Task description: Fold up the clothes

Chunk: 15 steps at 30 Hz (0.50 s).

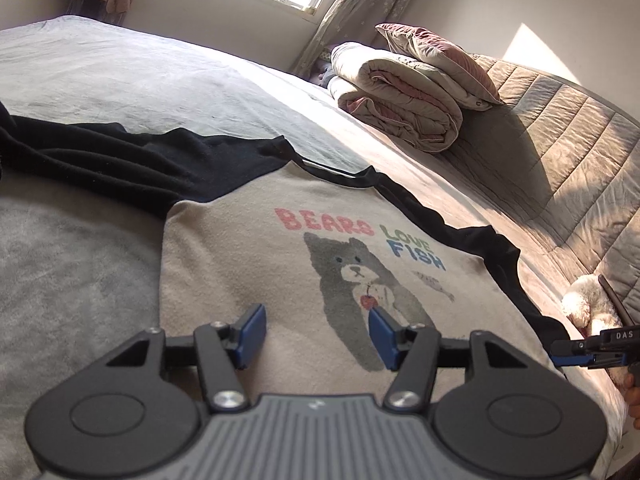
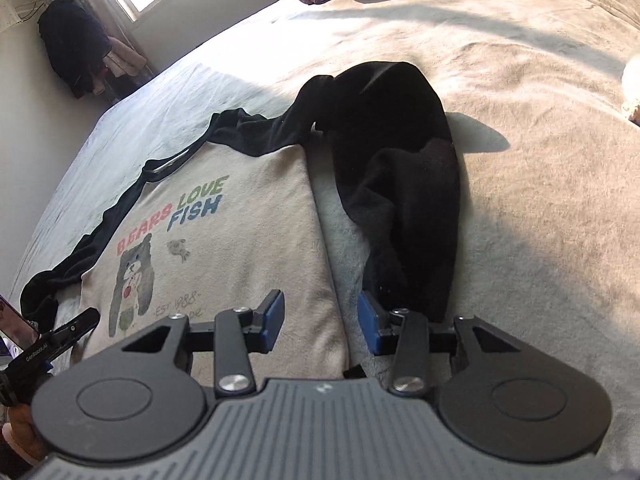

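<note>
A cream shirt (image 1: 240,248) with black sleeves and a bear print reading "BEARS LOVE FISH" lies flat, front up, on the bed. My left gripper (image 1: 318,324) hovers over its lower body, open, with nothing between the blue pads. In the right wrist view the shirt (image 2: 240,240) sits left of centre and its black sleeve (image 2: 400,160) lies bunched alongside its side edge. My right gripper (image 2: 320,312) is open and straddles that side edge, with the sleeve's cuff just beside the right finger. Each gripper shows at the edge of the other's view: the right gripper (image 1: 576,350) and the left gripper (image 2: 76,324).
The grey bedsheet (image 1: 100,80) stretches to the far side. A folded quilt (image 1: 400,96) with a pillow (image 1: 440,52) on top lies by the padded headboard (image 1: 560,128). A white plush toy (image 1: 588,304) sits at the right. Clothes (image 2: 76,48) hang beside the window.
</note>
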Available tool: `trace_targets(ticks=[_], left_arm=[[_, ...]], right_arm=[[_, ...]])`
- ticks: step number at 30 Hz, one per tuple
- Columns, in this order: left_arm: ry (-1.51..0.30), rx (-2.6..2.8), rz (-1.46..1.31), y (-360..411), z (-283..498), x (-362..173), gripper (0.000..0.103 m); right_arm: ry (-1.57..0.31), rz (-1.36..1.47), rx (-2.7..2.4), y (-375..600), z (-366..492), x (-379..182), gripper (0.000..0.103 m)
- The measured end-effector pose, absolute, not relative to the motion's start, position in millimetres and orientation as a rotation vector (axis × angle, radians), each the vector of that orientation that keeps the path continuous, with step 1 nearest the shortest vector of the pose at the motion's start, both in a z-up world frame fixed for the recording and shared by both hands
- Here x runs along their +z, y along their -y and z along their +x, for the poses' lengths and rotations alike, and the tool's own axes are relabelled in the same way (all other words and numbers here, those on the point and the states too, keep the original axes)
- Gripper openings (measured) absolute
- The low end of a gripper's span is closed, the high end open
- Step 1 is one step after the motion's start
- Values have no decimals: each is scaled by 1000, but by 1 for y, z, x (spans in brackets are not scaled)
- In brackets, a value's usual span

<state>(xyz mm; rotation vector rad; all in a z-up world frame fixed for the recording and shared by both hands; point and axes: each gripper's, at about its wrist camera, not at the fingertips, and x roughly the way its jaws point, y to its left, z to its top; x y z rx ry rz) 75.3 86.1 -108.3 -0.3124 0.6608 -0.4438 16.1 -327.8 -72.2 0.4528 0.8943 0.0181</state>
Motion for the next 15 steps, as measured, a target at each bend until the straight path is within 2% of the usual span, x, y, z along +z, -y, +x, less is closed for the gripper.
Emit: trace_targets(ticks=[5,7,9,15], left_arm=[[-658,-442,-270,-83,71,-106,59],[-653,-441,-250,-81,69,-107,59],[-650,-443,-236,-79,69,-107,62],[-647,-441,-209,-75,66,-106,64]], right_arm=[[-950,320,29,318,-2,-74,43],[-968,289,35,314,-9,-79,32],[-967,239,45,308,-13,-82,6],[-940,163,-33,299,-17,-75,5]])
